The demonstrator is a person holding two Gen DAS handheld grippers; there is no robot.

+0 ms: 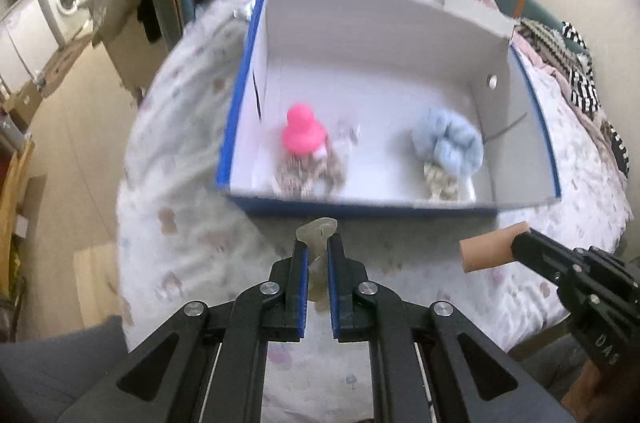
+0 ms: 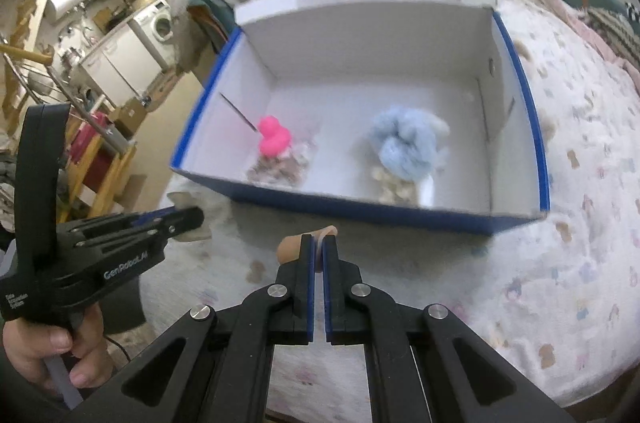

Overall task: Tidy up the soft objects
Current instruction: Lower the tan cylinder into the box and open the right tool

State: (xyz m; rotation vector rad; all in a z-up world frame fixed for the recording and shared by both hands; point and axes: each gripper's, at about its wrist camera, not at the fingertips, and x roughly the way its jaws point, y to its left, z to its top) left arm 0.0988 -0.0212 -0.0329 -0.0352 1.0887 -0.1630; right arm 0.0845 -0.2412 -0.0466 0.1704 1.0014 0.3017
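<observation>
we see both grippers above a bed with a pale printed cover [image 2: 580,263], each on the near side of an open blue-edged cardboard box [image 1: 236,95] that sits on the bed. the left gripper [image 1: 318,243] has its fingers drawn narrow and pinched on a small translucent, yellowish soft piece [image 1: 318,229] whose top pokes out past the fingertips (we cannot tell what it is). the right gripper [image 2: 318,243] is likewise clamped narrow, on a tan tube-like soft piece [image 2: 292,249]; in the left wrist view that piece [image 1: 486,249] sticks out sideways from its tip, just short of the box's near wall. inside the box, on the white floor, a pink rubber duck [image 1: 302,131] rests on a speckled scrunchie [image 1: 308,171] to the left, and a fluffy light-blue scrunchie [image 1: 450,143] lies on a cream patterned one [image 1: 442,181] to the right, the two pairs well apart. a person's hand [image 2: 52,355] grips the left gripper's handle.
</observation>
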